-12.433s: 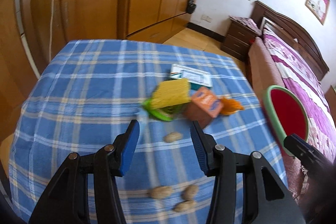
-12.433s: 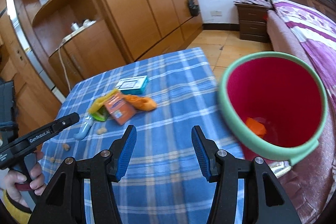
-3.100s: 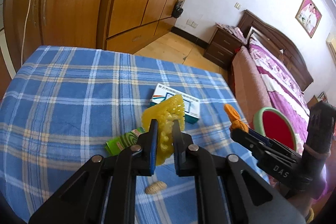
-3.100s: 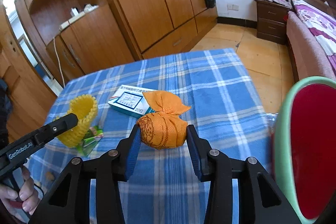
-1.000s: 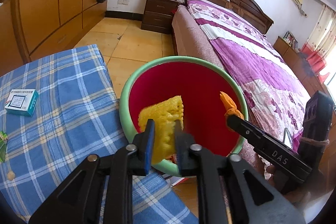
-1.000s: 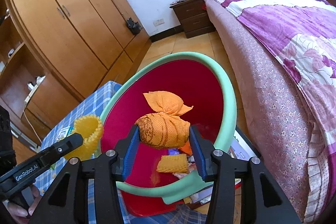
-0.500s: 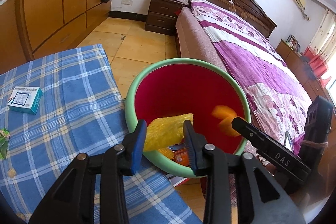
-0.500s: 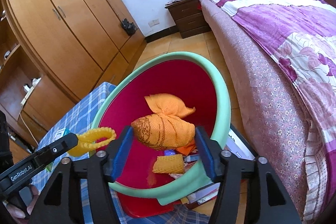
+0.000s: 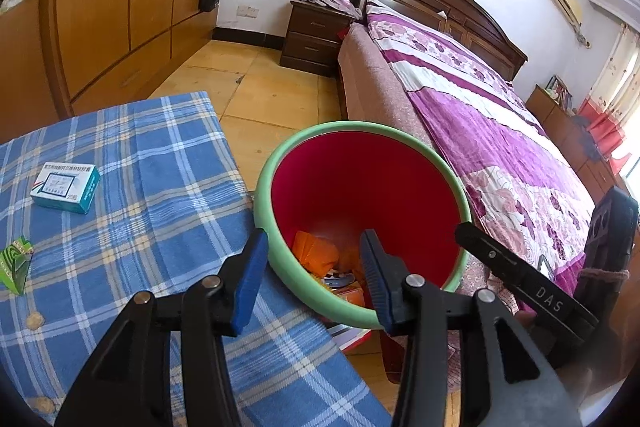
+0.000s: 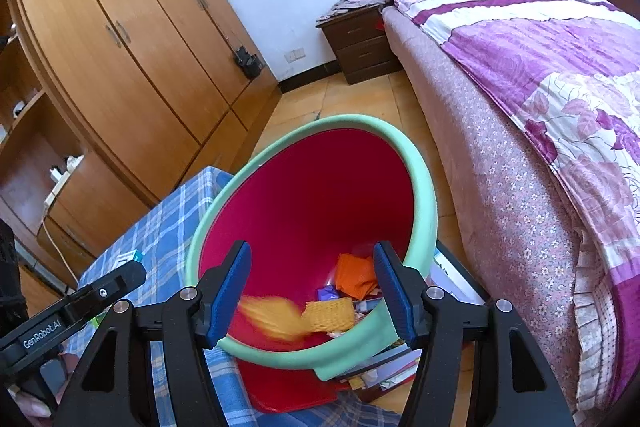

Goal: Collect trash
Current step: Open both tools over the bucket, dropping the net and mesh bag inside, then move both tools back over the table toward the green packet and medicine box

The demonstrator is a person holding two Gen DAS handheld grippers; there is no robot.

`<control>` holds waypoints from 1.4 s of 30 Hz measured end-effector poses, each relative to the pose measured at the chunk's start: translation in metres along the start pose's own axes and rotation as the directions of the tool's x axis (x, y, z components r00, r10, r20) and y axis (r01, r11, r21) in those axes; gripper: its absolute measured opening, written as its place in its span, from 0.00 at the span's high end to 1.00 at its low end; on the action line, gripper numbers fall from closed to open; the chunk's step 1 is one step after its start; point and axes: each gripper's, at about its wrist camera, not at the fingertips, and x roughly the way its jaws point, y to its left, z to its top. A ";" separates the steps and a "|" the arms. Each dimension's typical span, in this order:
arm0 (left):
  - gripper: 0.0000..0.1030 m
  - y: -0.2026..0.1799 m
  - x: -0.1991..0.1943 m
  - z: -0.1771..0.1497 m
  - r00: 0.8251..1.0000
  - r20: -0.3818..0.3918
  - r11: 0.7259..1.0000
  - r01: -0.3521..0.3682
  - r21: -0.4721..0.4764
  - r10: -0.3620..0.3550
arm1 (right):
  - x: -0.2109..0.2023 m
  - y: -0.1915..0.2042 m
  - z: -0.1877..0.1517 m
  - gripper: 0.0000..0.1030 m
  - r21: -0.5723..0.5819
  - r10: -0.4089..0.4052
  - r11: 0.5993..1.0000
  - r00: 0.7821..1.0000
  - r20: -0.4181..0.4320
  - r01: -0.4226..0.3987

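The red bin with a green rim (image 9: 280, 267) stands beside the blue plaid table (image 9: 160, 227). My left gripper (image 9: 314, 243) hovers over the bin's near rim; its jaws are opening and nothing is between them. My right gripper (image 10: 313, 255) stands open above the bin, also with nothing in it. Below it a blurred orange mesh bundle (image 10: 272, 319) is dropping inside the bin, next to a yellow foam net (image 10: 330, 315) and orange wrappers (image 10: 356, 275). On the table lie a teal and white box (image 9: 66, 187), a green wrapper (image 9: 16, 263) and a peanut (image 9: 34, 319).
A bed with a purple floral cover (image 9: 500, 147) runs along the right of the bin. A dark nightstand (image 9: 316, 39) and wooden wardrobes (image 10: 140, 47) line the far wall. Papers (image 10: 384, 367) lie on the floor under the bin.
Both grippers let go over the bin: the yellow foam net left the left jaws and the orange bundle left the right jaws, and both dropped in. Both pairs of jaws have widened.
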 end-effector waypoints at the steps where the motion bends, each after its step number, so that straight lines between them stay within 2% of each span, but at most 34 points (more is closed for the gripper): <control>1: 0.53 0.001 -0.001 0.000 1.000 -0.003 1.000 0.002 -0.003 -0.002 | -0.001 0.001 0.000 0.37 0.000 0.000 1.000 1.000 0.002 0.000; 11: 0.53 0.021 -0.024 -0.007 0.999 0.021 0.999 -0.027 -0.041 0.028 | -0.013 0.016 -0.004 0.37 -0.026 0.010 1.000 1.000 0.007 -0.009; 21: 0.51 0.065 -0.056 -0.014 0.990 0.061 0.988 -0.119 -0.098 0.125 | -0.013 0.048 -0.013 0.37 -0.075 0.040 0.996 0.999 -0.013 -0.041; 29: 0.46 0.108 -0.080 -0.021 0.968 0.079 0.965 -0.225 -0.134 0.237 | -0.003 0.088 -0.027 0.36 -0.142 0.073 0.987 0.996 -0.053 -0.079; 31: 0.46 0.119 -0.085 -0.023 0.961 0.077 0.957 -0.253 -0.143 0.265 | 0.000 0.097 -0.031 0.30 -0.157 0.076 0.984 0.995 -0.061 -0.085; 33: 0.45 0.130 -0.088 -0.026 0.955 0.072 0.950 -0.275 -0.151 0.288 | 0.004 0.106 -0.035 0.29 -0.167 0.088 0.981 0.993 -0.075 -0.099; 35: 0.40 0.142 -0.090 -0.028 0.946 0.065 0.938 -0.305 -0.161 0.319 | 0.007 0.115 -0.039 0.29 -0.177 0.094 0.978 0.992 -0.088 -0.109; 36: 0.33 0.148 -0.092 -0.029 0.939 0.064 0.931 -0.324 -0.166 0.338 | 0.009 0.118 -0.040 0.29 -0.184 0.095 0.977 0.991 -0.090 -0.110; 40: 0.31 0.167 -0.091 -0.032 0.918 0.057 0.911 -0.379 -0.164 0.392 | 0.013 0.133 -0.044 0.29 -0.207 0.099 0.971 0.990 -0.101 -0.119; 42: 0.24 0.178 -0.089 -0.034 0.910 0.048 0.903 -0.399 -0.158 0.411 | 0.017 0.141 -0.046 0.29 -0.216 0.102 0.968 0.989 -0.111 -0.124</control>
